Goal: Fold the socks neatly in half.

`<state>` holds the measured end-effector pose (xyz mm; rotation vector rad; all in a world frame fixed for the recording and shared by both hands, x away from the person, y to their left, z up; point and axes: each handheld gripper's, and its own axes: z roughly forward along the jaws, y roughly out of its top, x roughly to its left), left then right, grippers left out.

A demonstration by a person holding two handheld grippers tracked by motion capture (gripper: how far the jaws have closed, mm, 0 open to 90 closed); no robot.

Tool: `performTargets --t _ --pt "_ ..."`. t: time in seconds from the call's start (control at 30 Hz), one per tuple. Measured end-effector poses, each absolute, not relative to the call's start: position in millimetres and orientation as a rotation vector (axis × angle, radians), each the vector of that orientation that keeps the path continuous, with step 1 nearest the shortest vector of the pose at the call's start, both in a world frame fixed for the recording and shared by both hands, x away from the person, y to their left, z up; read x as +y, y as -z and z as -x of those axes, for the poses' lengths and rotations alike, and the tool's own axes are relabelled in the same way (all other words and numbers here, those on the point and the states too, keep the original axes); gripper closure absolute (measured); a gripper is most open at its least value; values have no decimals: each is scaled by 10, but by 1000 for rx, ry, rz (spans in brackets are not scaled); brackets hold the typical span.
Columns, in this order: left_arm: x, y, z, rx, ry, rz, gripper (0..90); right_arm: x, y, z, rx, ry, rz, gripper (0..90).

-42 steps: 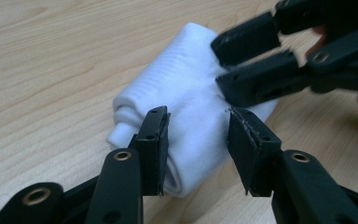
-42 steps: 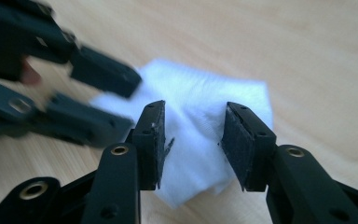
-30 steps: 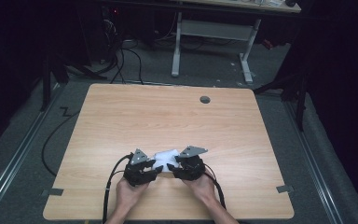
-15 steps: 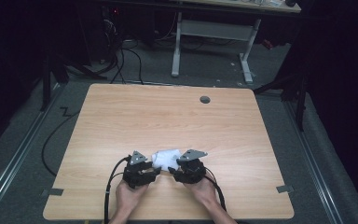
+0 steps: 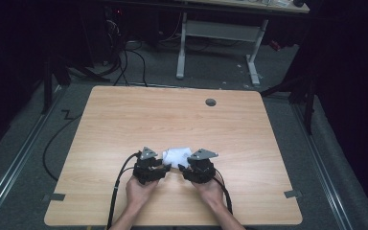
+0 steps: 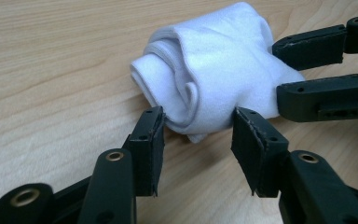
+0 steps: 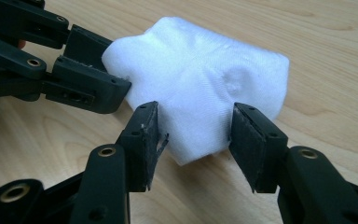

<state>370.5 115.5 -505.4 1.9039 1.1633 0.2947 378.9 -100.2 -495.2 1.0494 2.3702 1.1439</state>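
Both grippers point(image 6: 198, 142) point(image 7: 193, 140) clamp the rolled white cloth point(image 6: 209, 70), hiding its ends.

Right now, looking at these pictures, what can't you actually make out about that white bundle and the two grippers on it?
- White cloth bundle: its underside rests on the table, hidden in all views.
- High view: the bundle is small, and the left gripper and right gripper cover its near edge.
- Left gripper view: whether the pads press or just touch the cloth is unclear.
- Right gripper view: the same doubt for its own pads.
- Round grey spot, high view: too small to identify.
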Motion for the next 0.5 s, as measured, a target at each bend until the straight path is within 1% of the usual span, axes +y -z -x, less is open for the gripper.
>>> performTargets --t 0.23,0.5 --pt "1127 5071 -3788 1169 -283 -1873 540 -1043 4969 -3856 2333 -1149 -1097 518" --pt "1086 5072 -3922 1168 -300 -1897 533 -1011 4941 -3981 2334 -1104 -1118 521"
